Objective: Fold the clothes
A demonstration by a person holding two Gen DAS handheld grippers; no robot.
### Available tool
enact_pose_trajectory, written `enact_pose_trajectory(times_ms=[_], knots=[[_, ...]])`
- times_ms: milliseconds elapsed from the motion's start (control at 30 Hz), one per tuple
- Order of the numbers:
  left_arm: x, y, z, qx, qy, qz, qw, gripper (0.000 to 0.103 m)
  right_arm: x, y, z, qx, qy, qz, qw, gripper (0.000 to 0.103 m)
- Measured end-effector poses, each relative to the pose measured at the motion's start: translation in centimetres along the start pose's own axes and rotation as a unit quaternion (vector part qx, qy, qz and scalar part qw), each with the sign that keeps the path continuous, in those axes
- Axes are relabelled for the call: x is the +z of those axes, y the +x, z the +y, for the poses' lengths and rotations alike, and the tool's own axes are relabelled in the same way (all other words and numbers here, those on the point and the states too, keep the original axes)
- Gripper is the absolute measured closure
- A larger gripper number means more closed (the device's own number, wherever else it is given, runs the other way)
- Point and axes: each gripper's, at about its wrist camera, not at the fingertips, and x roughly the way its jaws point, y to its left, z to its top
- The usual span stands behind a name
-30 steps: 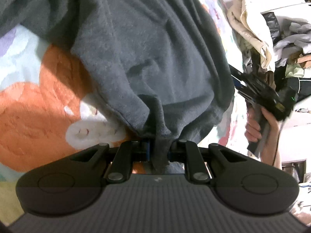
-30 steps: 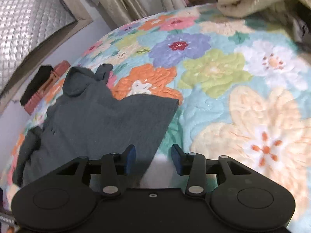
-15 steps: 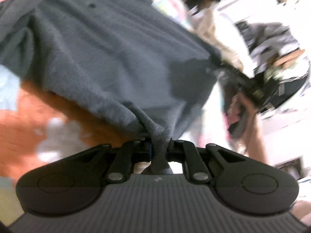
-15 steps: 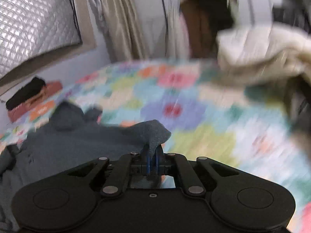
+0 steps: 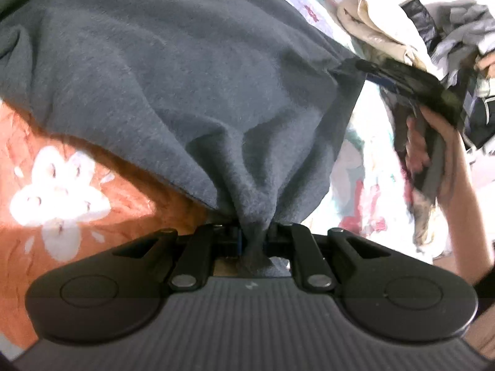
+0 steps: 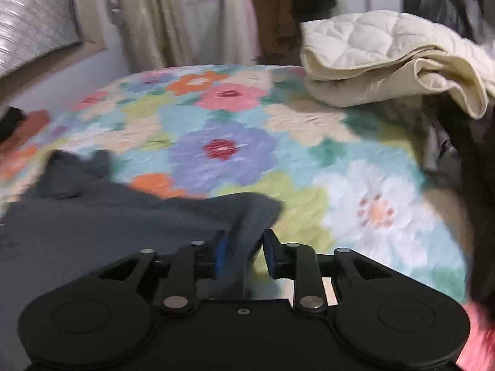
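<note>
One grey garment (image 5: pixel 185 92) corner between left tool (image 5: pixel 253 238) pads.

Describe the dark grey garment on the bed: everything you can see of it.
The dark grey garment is a soft, fuzzy knit, fleece-like, with small dark buttons near its top edge. It lies spread and rumpled on the floral quilt, partly lifted at two places. The left gripper is shut on a bunched fold of its hem. A corner sits between the right gripper's blue pads, whose jaws are opening; the cloth leans against the left pad. A smaller flap lies at its far end.
</note>
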Motion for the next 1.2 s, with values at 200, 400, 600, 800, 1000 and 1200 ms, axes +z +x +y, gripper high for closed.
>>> enact_pose_trajectory(times_ms=[200,400,600,800,1000,1200], knots=[[-1.4,0.1,-1.0,-0.057,0.004,0.008,0.9983,0.093,-5.0,-6.6,4.0,0.129,0.002,0.046,0.991,0.05],[-3.0,0.6,-1.1,-0.033,-0.001,0.021,0.9992,0.093,-9.8,-9.6,7.2,0.205,0.004,0.096,0.974,0.05],[-2.3,-0.6,-2.2,-0.012,0.029,0.025,0.9992,0.091,-11.7,-10.6,10.1,0.212,-0.063,0.109,0.969,0.05],[-1.7,-6.6,-4.8,0.07,0.135,-0.016,0.9882,0.09,-11.2,-11.9,12.4,0.231,-0.125,0.09,0.961,0.05],[-0.4,-10.3,-2.7,0.135,0.127,-0.053,0.9812,0.086,-12.1,-11.8,14.5,0.266,-0.149,0.103,0.947,0.05],[-0.7,-12.9,0.1,0.281,0.225,-0.114,0.9258,0.048,-14.2,-12.0,16.4,0.266,-0.213,0.111,0.934,0.047]])
